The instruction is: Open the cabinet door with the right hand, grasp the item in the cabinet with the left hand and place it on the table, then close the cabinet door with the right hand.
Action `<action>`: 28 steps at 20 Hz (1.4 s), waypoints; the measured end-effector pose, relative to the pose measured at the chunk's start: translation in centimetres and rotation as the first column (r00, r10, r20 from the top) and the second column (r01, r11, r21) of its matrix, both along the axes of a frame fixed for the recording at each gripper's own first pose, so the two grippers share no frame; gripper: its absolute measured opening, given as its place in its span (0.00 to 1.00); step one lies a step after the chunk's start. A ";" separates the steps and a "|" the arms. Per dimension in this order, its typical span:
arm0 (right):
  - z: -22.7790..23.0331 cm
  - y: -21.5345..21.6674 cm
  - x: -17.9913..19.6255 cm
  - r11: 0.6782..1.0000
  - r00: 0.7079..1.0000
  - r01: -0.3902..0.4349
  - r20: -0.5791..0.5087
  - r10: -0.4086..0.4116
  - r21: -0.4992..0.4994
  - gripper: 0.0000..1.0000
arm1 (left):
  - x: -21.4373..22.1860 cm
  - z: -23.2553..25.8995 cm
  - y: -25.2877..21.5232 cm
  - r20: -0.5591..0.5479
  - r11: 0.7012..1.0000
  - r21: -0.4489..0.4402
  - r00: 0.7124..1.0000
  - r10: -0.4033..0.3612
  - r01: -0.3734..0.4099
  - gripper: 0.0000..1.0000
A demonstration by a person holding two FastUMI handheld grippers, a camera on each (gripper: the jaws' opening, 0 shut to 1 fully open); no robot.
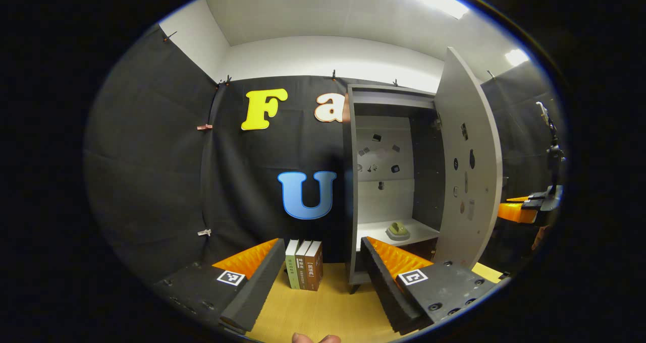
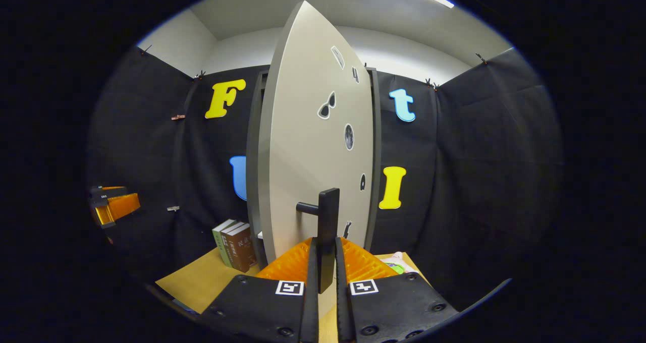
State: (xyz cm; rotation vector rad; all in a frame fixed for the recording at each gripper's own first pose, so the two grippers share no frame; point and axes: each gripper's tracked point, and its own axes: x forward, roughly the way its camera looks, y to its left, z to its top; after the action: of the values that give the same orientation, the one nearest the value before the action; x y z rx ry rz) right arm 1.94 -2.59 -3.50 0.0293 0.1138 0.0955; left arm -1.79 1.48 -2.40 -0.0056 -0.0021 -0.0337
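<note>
**Door open, item on shelf**

The right gripper (image 2: 323,277) clamps both fingers on the black handle (image 2: 328,222) of the door (image 2: 308,146), which stands swung open. The left gripper (image 1: 323,272) hangs above the table (image 1: 323,307), jaws spread wide and holding nothing. The green item (image 1: 397,230) sits on the cabinet (image 1: 353,181) shelf. Books (image 1: 304,271) stand just left of the cabinet

The books' (image 1: 304,271) spine titles (too small) cannot be read.
</note>
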 end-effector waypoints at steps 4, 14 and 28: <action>0.1 -4.1 -1.6 0.998 0.998 0.070 -0.003 -0.070 -0.005 0.18 | 0.4 0.0 -0.7 0.002 1.000 0.000 1.000 -0.017 0.017 0.94; 0.6 -12.1 -2.9 0.968 0.968 0.249 0.012 -0.249 -0.017 0.07 | 0.5 -0.5 -2.5 -0.008 0.998 -0.026 0.999 -0.051 0.050 0.95; 2.9 -19.2 -3.0 0.921 0.915 0.389 0.125 -0.385 -0.016 1.00 | 3.4 -0.4 -7.2 -0.017 0.992 -0.066 0.993 -0.113 0.112 0.94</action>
State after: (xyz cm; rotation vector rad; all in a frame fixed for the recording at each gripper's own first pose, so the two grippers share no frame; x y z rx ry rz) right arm -1.11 -21.82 -0.59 0.0050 -0.0119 -0.3029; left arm 1.63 -5.69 -2.79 -0.0715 0.0180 -0.1465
